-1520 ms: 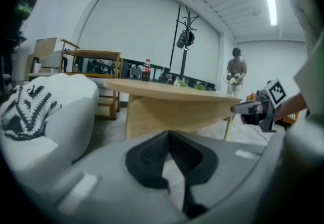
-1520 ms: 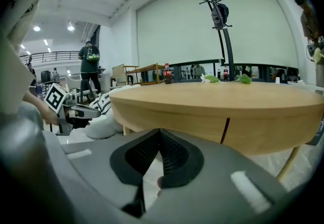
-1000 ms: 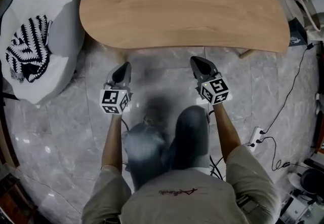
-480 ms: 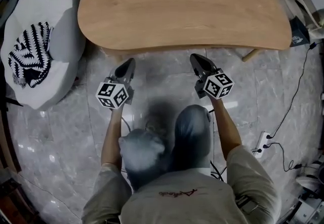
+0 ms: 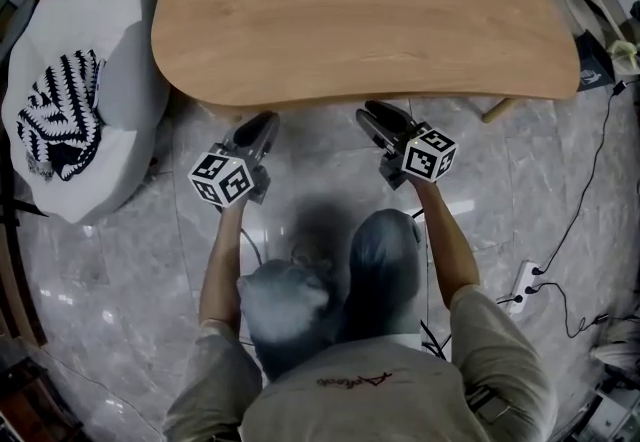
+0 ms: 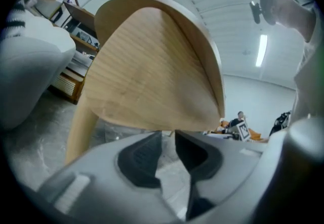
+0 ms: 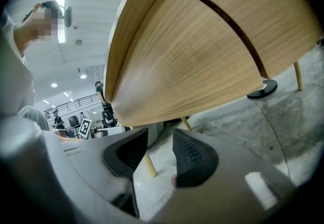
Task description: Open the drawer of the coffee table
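The oval wooden coffee table [image 5: 360,20] fills the top of the head view. Its light wooden front [image 7: 192,56], crossed by a dark curved seam, looms just ahead in the right gripper view. My left gripper [image 5: 265,120] points at the table's near edge, left of centre. Its jaws [image 6: 168,143] have just been opening and stand a narrow gap apart, with nothing between them. My right gripper [image 5: 368,112] points at the same edge, right of centre. Its jaws [image 7: 160,144] have also just been opening, wider, and hold nothing. No drawer handle shows in any view.
A white armchair [image 5: 110,50] with a black-and-white patterned cushion [image 5: 60,115] stands left of the table. A wooden table leg [image 6: 78,126] rises ahead on the left. Cables and a power strip [image 5: 525,280] lie on the marble floor at the right. The person's knees [image 5: 330,275] are below the grippers.
Both grippers have moved closer to the table's near edge and rolled, their marker cubes turning. The right gripper's tip has swung leftward.
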Action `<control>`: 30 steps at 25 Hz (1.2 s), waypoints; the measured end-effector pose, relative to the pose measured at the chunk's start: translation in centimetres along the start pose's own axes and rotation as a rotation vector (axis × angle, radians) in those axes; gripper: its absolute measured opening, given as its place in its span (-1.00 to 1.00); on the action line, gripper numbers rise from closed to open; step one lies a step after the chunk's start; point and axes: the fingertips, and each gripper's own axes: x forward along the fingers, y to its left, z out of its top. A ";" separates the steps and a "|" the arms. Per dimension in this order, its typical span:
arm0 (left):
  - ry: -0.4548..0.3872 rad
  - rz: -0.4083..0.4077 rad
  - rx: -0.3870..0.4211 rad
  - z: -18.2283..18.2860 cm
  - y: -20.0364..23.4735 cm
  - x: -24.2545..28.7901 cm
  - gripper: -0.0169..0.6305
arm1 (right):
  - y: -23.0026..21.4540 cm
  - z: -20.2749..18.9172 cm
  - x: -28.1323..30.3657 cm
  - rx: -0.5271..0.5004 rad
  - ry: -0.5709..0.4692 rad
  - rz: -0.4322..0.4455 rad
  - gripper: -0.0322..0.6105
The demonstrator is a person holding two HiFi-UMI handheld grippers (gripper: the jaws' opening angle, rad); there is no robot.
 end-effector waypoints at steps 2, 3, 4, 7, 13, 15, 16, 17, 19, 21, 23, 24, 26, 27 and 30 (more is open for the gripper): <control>-0.005 -0.035 -0.015 0.2 -0.3 0.4 -0.53 | 0.1 0.4 0.3 0.000 -0.008 0.021 -0.35; -0.003 -0.047 -0.016 0.3 -0.3 0.6 -0.44 | 0.1 0.6 0.3 -0.001 -0.012 0.029 -0.31; 0.000 -0.057 -0.015 0.4 -0.4 0.8 -0.40 | 0.1 0.8 0.3 -0.002 -0.014 0.038 -0.27; -0.007 -0.074 -0.009 0.9 -0.4 1.2 -0.25 | 0.2 1.4 0.4 -0.015 -0.016 0.064 -0.20; 0.006 -0.084 -0.007 1.0 -0.4 1.5 -0.14 | -0.3 2.1 0.7 -0.007 -0.021 0.076 -0.25; -0.009 -0.085 -0.032 1.2 -0.3 1.7 -0.13 | -0.5 2.2 0.7 0.012 -0.022 0.093 -0.32; -0.018 -0.082 -0.047 1.4 -0.2 1.8 -0.13 | -0.5 2.3 0.7 0.018 -0.021 0.102 -0.32; -0.028 -0.079 -0.061 1.6 -0.1 1.9 -0.13 | -0.5 2.3 0.7 0.021 -0.019 0.109 -0.32; -0.040 -0.076 -0.077 1.7 0.0 1.8 -0.15 | -0.4 2.3 0.8 0.028 -0.013 0.119 -0.32; -0.034 -0.083 -0.085 1.6 -0.1 1.7 -0.18 | -0.3 2.3 0.6 0.035 -0.005 0.125 -0.35; -0.018 -0.093 -0.081 1.4 -0.3 1.6 -0.24 | -0.1 2.2 0.4 0.036 -0.003 0.126 -0.35; -0.009 -0.095 -0.072 1.3 -0.4 1.4 -0.25 | 0.0 2.2 0.3 0.034 -0.004 0.127 -0.36; 0.004 -0.096 -0.057 1.0 -0.7 1.2 -0.28 | 0.2 2.0 0.0 0.032 -0.008 0.128 -0.36; 0.006 -0.097 -0.054 0.8 -0.8 1.0 -0.28 | 0.3 1.9 -0.1 0.031 -0.009 0.128 -0.37; 0.014 -0.095 -0.050 0.4 -1.4 0.4 -0.29 | 1.0 1.4 -0.7 0.026 -0.005 0.125 -0.37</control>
